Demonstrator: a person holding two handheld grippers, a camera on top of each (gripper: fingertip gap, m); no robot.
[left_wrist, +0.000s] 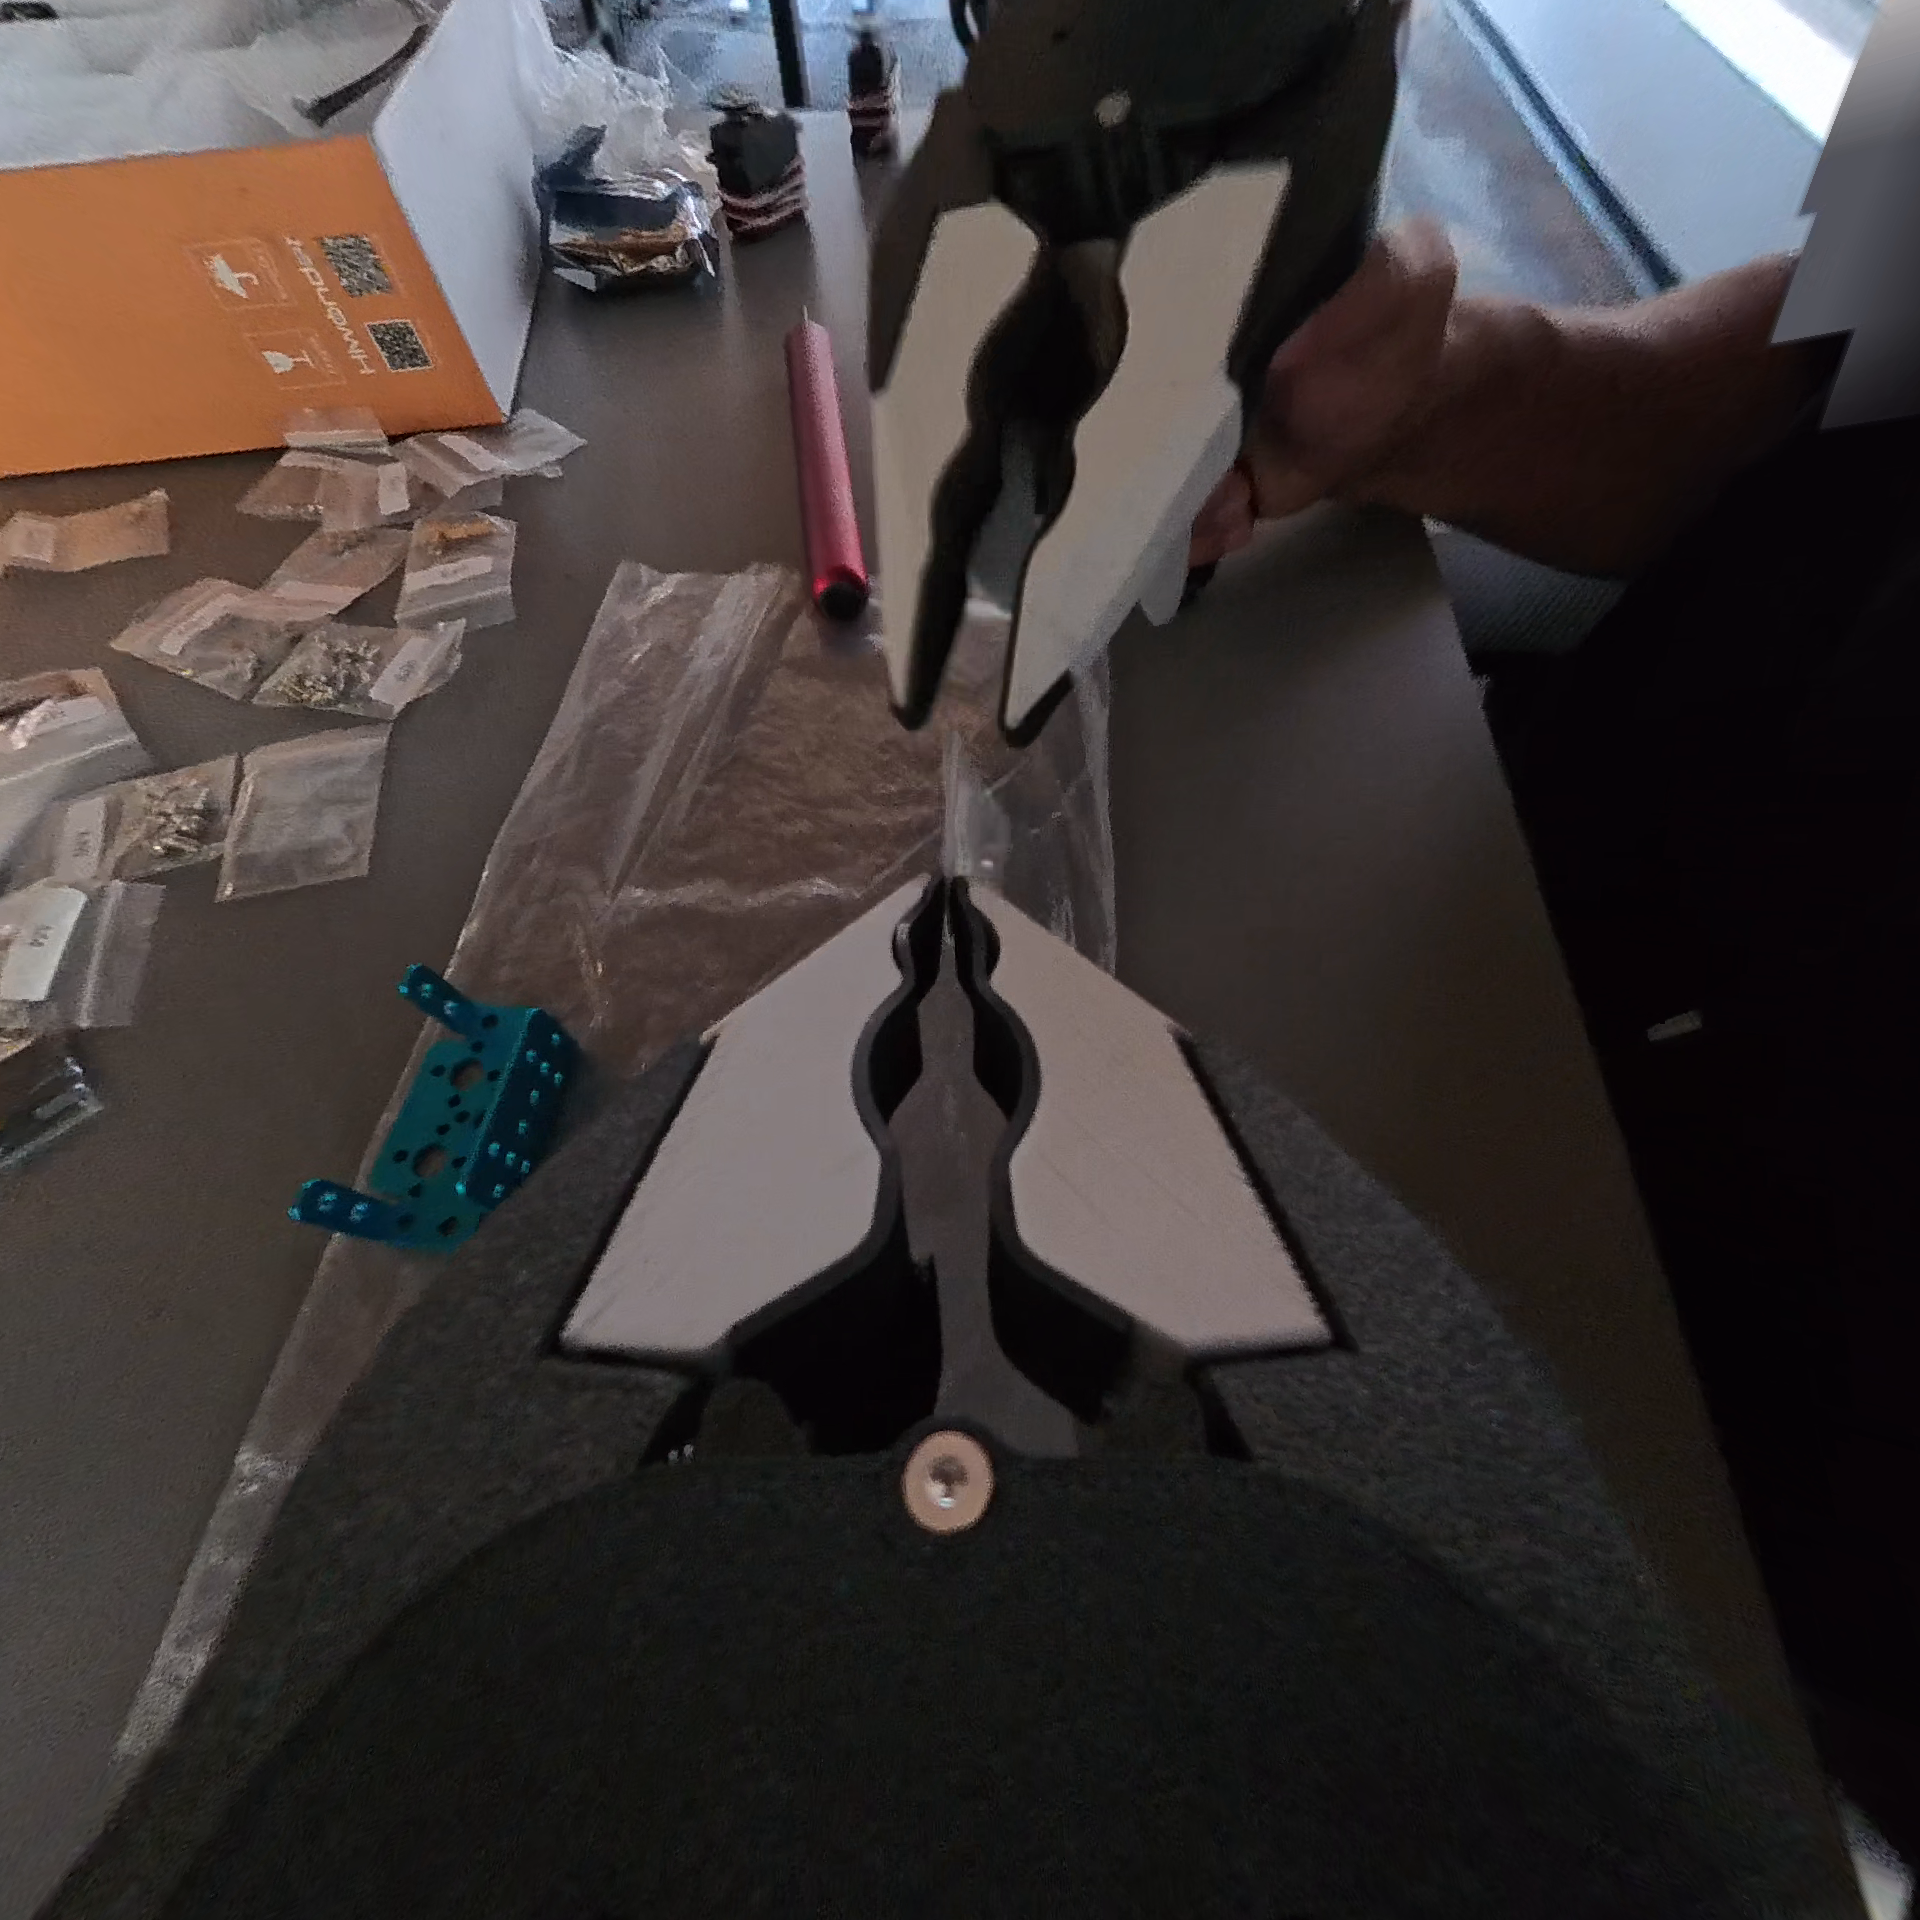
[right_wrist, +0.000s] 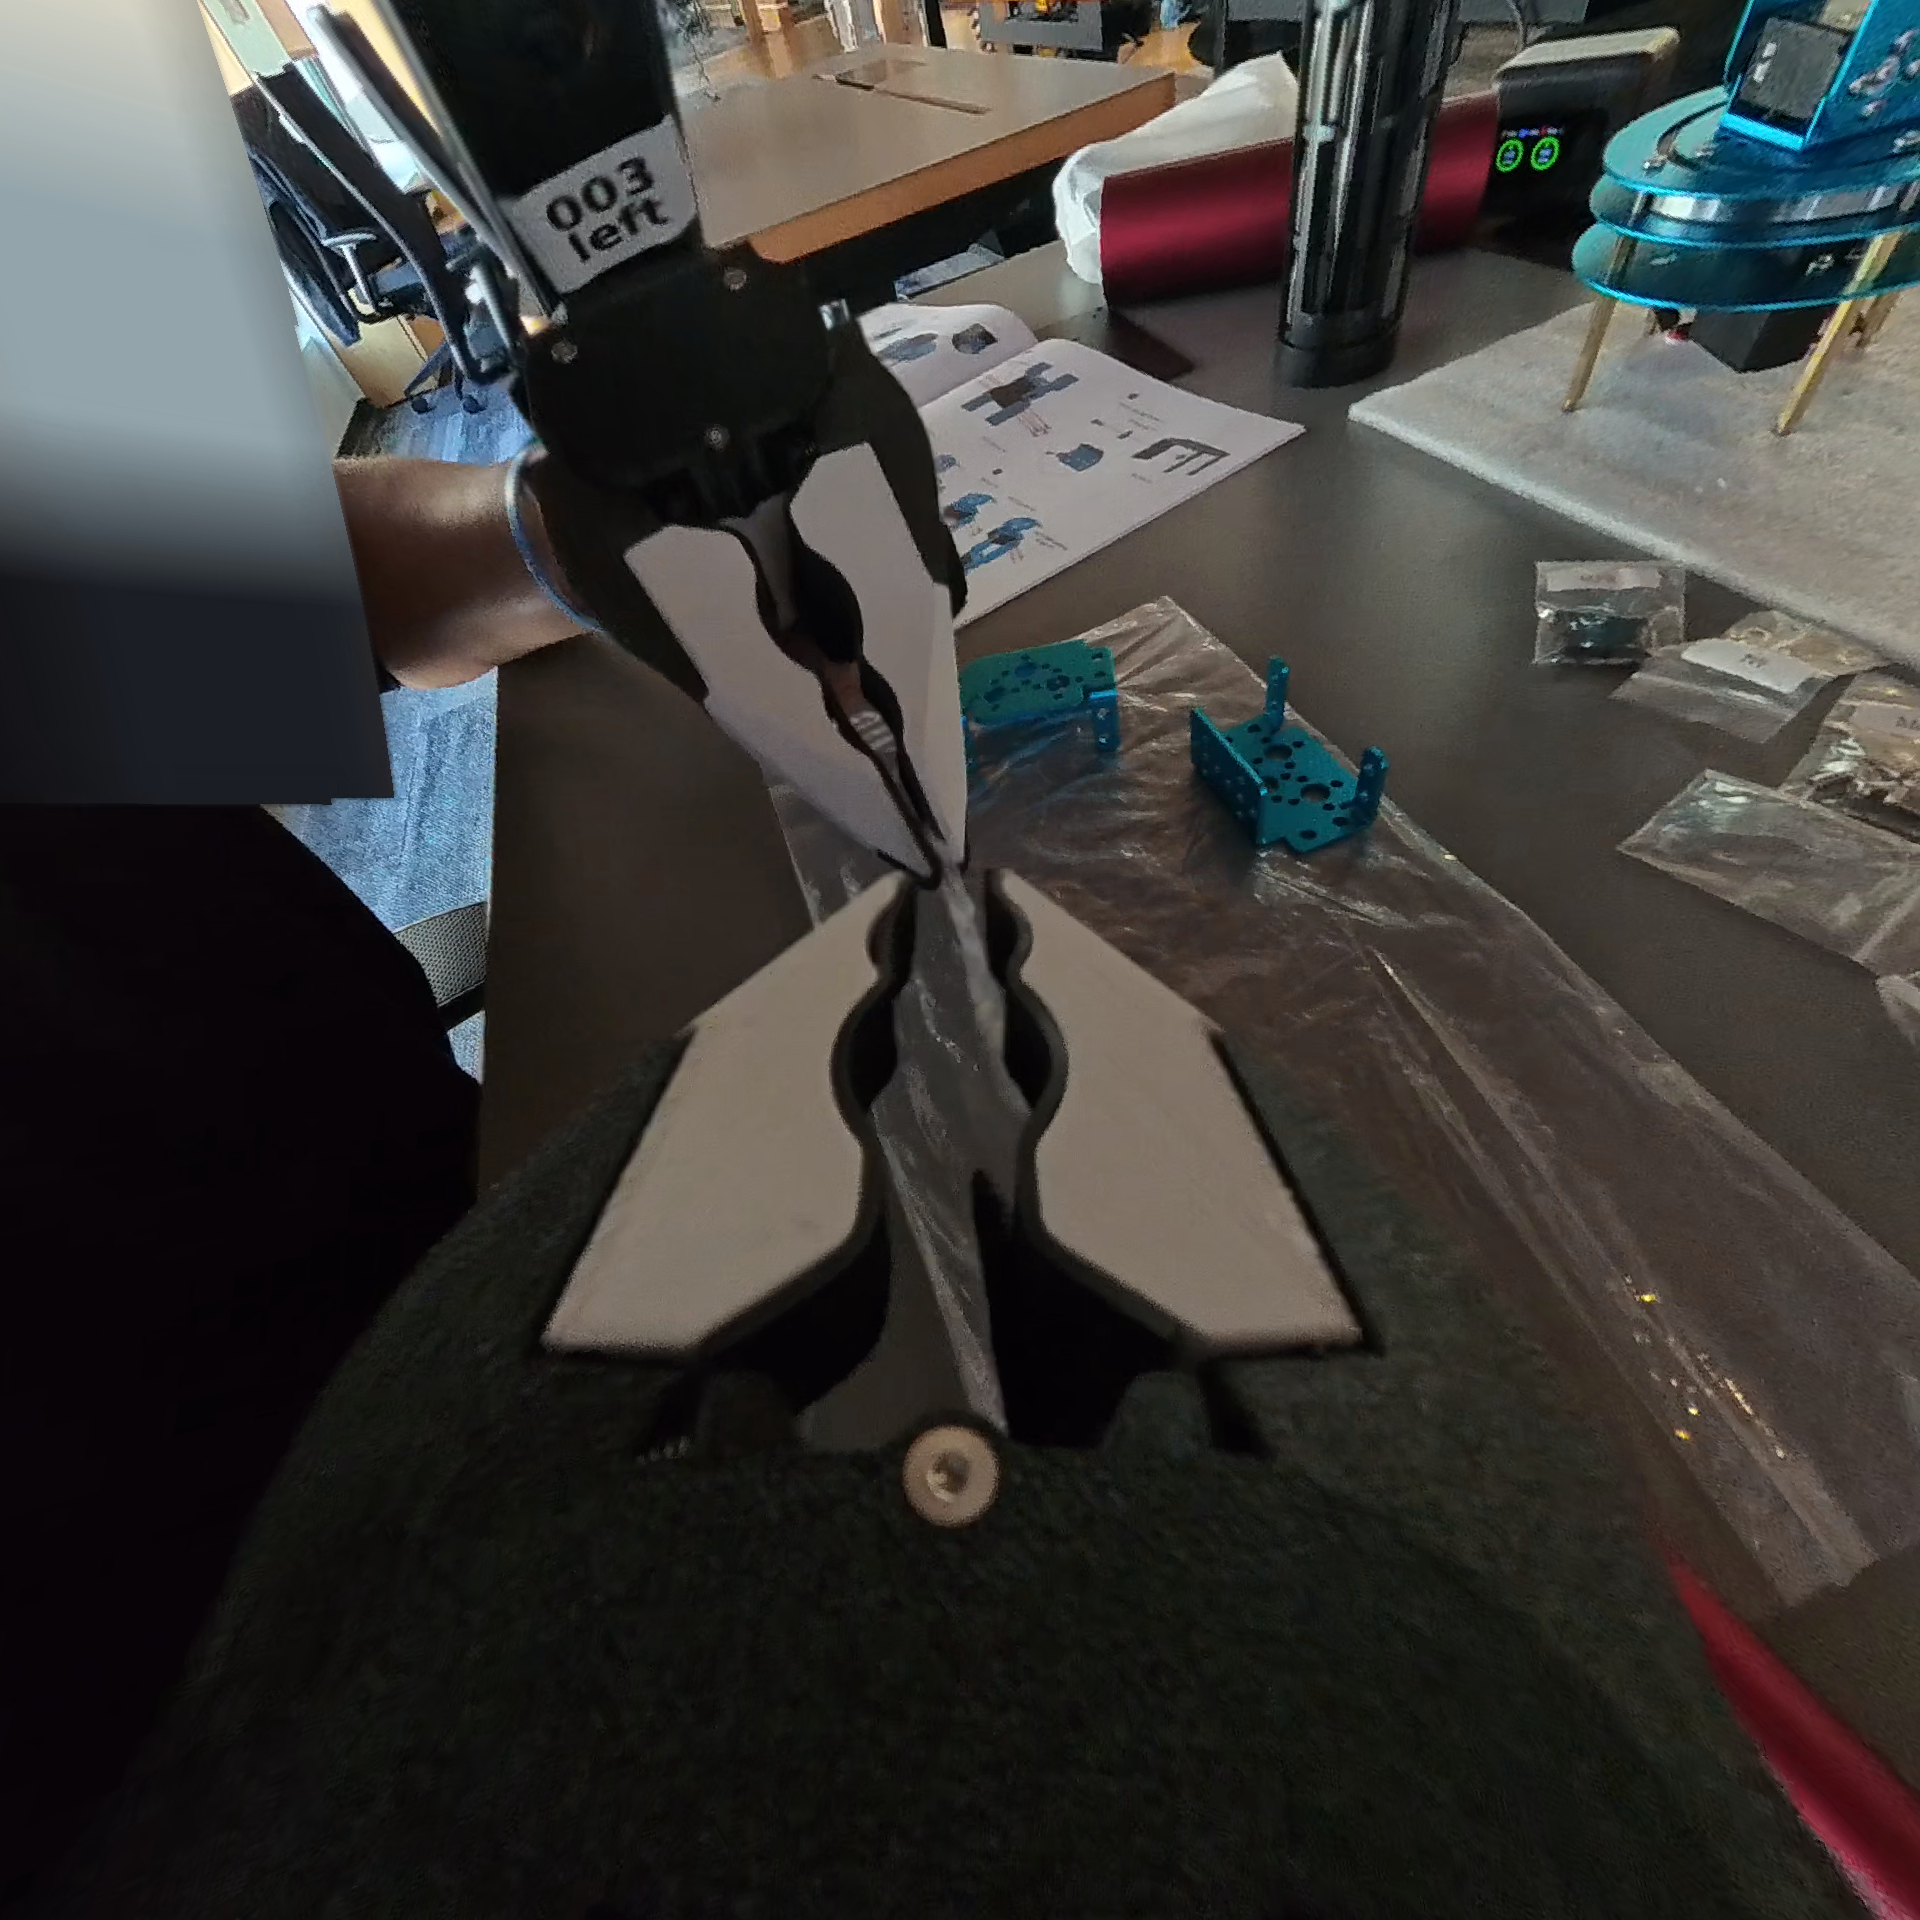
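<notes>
A clear plastic bag (left_wrist: 707, 790) lies flat on the dark table (left_wrist: 1299, 935). My left gripper (left_wrist: 948, 883) is shut on a raised fold of the bag near its right edge. In the right wrist view it (right_wrist: 930, 868) comes down from the upper left, pinching the same fold. My right gripper (right_wrist: 953, 888) is open, its fingertips a little apart on either side of the lifted fold of the bag (right_wrist: 1351, 1039). In the left wrist view it (left_wrist: 966, 722) hangs just beyond my left fingertips, held by a hand (left_wrist: 1351, 395). Two blue metal brackets (right_wrist: 1039, 696) (right_wrist: 1283, 769) rest on the bag.
One blue bracket (left_wrist: 457, 1122) shows left of my left gripper. A red tube (left_wrist: 826, 468), an orange and white box (left_wrist: 208, 301) and several small bags of screws (left_wrist: 312, 644) lie around. An open manual (right_wrist: 1070, 447), a black cylinder (right_wrist: 1351, 187) and a blue structure (right_wrist: 1766, 187) stand farther back. Only a small space, under 4 cm, lies between the two pairs of fingers. About 12 cm separates my left fingertips from the blue bracket (left_wrist: 457, 1122). It is also in sight in the right wrist view (right_wrist: 1287, 774).
</notes>
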